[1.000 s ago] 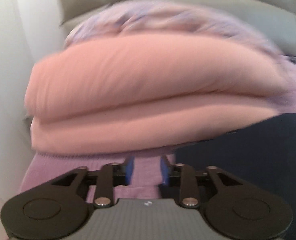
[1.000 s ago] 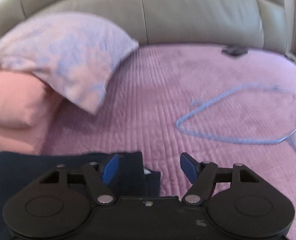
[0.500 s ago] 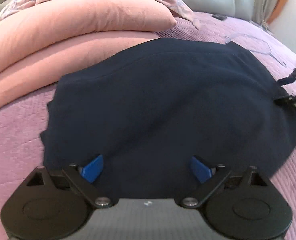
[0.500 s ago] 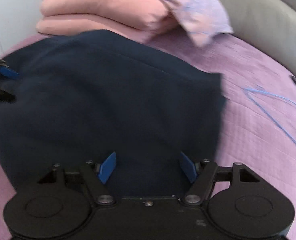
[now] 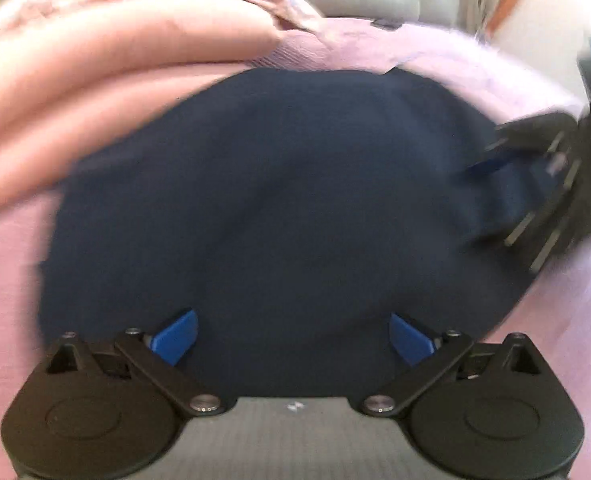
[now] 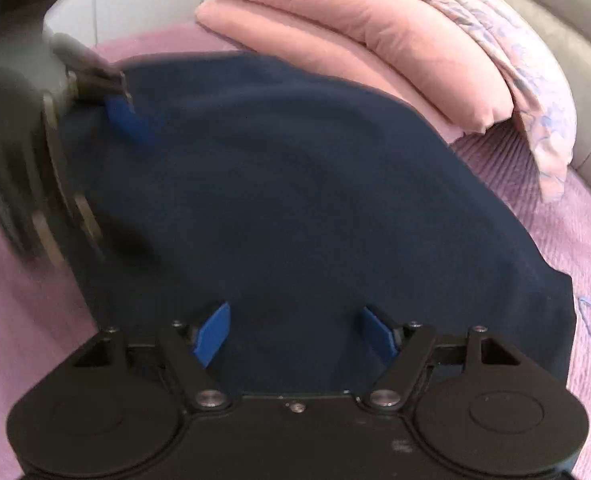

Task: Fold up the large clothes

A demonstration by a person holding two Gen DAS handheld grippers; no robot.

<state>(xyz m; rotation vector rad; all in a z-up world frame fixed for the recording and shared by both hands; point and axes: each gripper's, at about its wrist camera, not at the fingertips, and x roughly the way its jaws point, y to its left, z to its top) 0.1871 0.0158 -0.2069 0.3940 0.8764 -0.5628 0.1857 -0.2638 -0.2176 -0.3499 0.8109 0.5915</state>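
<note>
Left wrist view: the left gripper [image 5: 291, 338] is pointing down over the dark navy folded garment [image 5: 279, 208], which is filling the centre of the frame on the quilted lilac bedspread [image 5: 7, 280]. Its jaws are opening, already very wide, and are gripping nothing. The right gripper [image 5: 491, 168] is entering at mid right, over the garment's right edge. To fold well, each gripper should be pinching a full edge, all layers together, before lifting.

Right wrist view: the right gripper [image 6: 295, 330] is hovering above the garment [image 6: 315, 184], jaws opening wide with no cloth pinched. The stacked pink pillows [image 6: 355, 32] are lying close along the garment's upper edge, limiting room there; the open bedspread [image 6: 575, 240] at right is offering clearance.
</note>
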